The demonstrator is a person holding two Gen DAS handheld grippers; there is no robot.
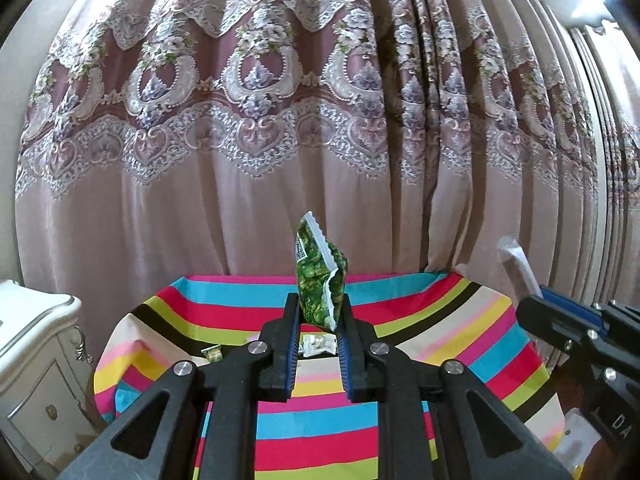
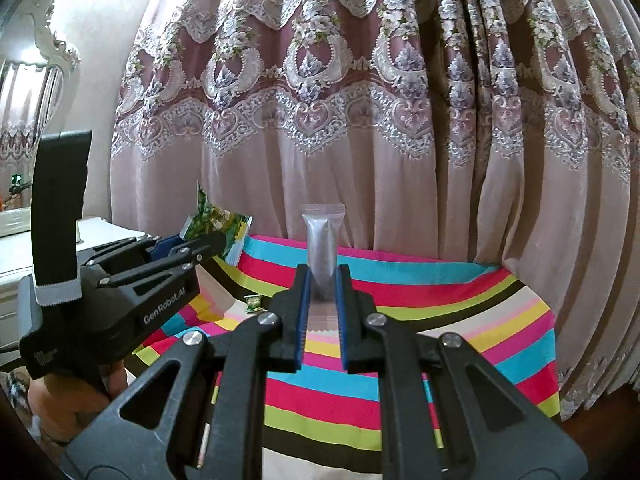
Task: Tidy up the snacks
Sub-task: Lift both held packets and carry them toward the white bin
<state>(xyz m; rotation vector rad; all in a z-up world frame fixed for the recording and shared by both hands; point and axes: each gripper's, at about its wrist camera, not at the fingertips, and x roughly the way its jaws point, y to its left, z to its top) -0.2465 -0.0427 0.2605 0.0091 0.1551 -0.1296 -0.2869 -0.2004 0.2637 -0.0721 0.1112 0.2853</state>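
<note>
Grippers are both raised above a striped cloth (image 1: pixel 420 320), each clamped on one snack. Left gripper (image 1: pixel 319 320) holds a green packet (image 1: pixel 318 276) between its blue-lined fingers (image 1: pixel 291 344); the packet stands upright above the fingertips, its serrated top edge pointing up and slightly left, its lower part pinched between the pads. Beyond and below the left fingertips, two small wrapped sweets lie on the cloth: a pale one (image 1: pixel 316 345) directly ahead between the fingers, and a green one (image 1: pixel 212 354) to the left of them. Right gripper (image 2: pixel 322 292) holds a grey sachet (image 2: pixel 322 248) upright; its crimped top rises above the fingertips, and its clear lower seal hangs between the pads. In the right wrist view, the left gripper appears to the left, side on, with the green packet projecting from its tip; a small green sweet (image 2: pixel 253 303) lies on the cloth below it, left of the right fingers (image 2: pixel 303 320). In the left wrist view, the right gripper enters from the right edge with the sachet projecting upward from it. A patterned curtain (image 1: pixel 280 120) hangs ahead of both grippers, behind the cloth. A white cabinet (image 1: pixel 36 360) stands to the left of the left gripper, beside the cloth.
</note>
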